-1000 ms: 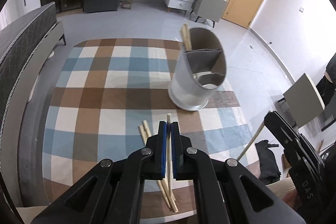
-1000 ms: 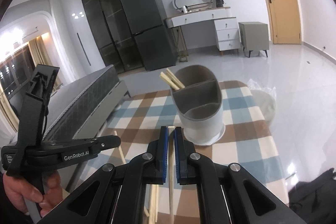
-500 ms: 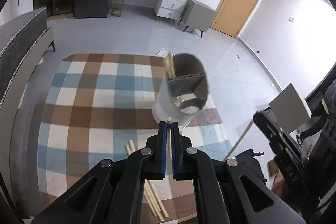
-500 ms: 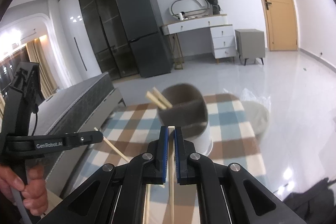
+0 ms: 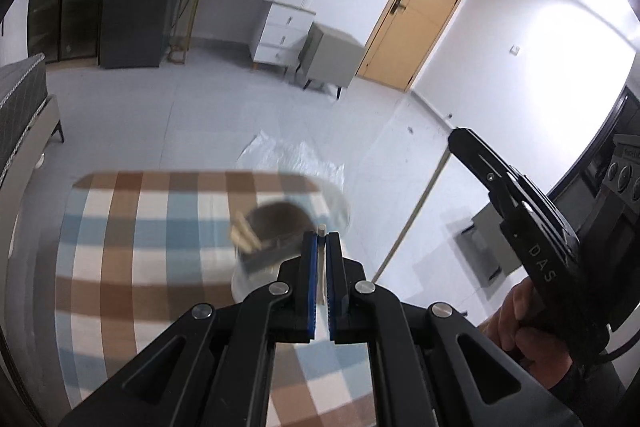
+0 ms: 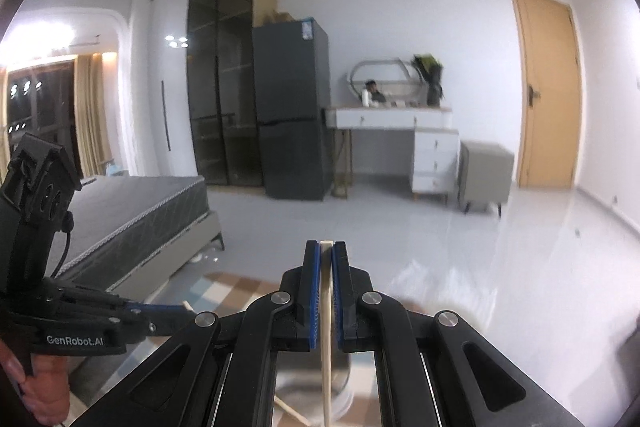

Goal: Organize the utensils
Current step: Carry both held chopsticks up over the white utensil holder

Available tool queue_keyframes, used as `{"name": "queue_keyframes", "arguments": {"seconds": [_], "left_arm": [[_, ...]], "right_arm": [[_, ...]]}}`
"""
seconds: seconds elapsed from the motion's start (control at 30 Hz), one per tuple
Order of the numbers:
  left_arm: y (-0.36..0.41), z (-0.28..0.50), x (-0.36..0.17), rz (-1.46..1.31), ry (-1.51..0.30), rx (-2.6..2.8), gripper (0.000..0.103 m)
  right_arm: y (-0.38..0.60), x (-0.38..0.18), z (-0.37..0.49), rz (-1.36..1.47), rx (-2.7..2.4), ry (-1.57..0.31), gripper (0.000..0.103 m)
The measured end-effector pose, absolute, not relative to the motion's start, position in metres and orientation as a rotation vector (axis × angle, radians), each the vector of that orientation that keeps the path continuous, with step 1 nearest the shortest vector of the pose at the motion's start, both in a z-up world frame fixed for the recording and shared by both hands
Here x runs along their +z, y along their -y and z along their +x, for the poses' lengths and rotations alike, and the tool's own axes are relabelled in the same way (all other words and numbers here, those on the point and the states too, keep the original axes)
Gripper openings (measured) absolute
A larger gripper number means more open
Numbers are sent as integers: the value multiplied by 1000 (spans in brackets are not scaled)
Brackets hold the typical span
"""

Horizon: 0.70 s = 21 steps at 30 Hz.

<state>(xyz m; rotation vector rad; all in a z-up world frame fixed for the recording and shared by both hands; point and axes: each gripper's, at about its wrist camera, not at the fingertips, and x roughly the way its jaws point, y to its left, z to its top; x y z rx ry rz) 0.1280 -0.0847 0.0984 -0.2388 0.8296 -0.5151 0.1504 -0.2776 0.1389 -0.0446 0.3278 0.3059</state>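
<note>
The left gripper (image 5: 321,239) is clamped on a chopstick (image 5: 321,227), only its tip showing. The right gripper (image 6: 326,247) pinches another chopstick (image 6: 327,311), its lower end cut off. Beyond, the utensil holder (image 5: 276,247) on the checked rug (image 5: 140,251) is blurred, partly hidden by the left gripper's fingers (image 5: 309,267).

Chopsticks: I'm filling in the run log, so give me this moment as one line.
left gripper: shut on chopstick | right gripper: shut on chopstick | utensil holder: on checked cloth, chopsticks inside
</note>
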Motion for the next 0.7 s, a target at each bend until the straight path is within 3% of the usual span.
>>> {"name": "queue_keyframes", "arguments": {"seconds": [0.2,0.7], "left_arm": [[77,159,111,-290,-795,-516,0],[54,212,73,-312,-847,-461,0]], "right_arm": [[252,155,189,-119,352,-269,5],[216,100,249,-168,420,-325,5]]}}
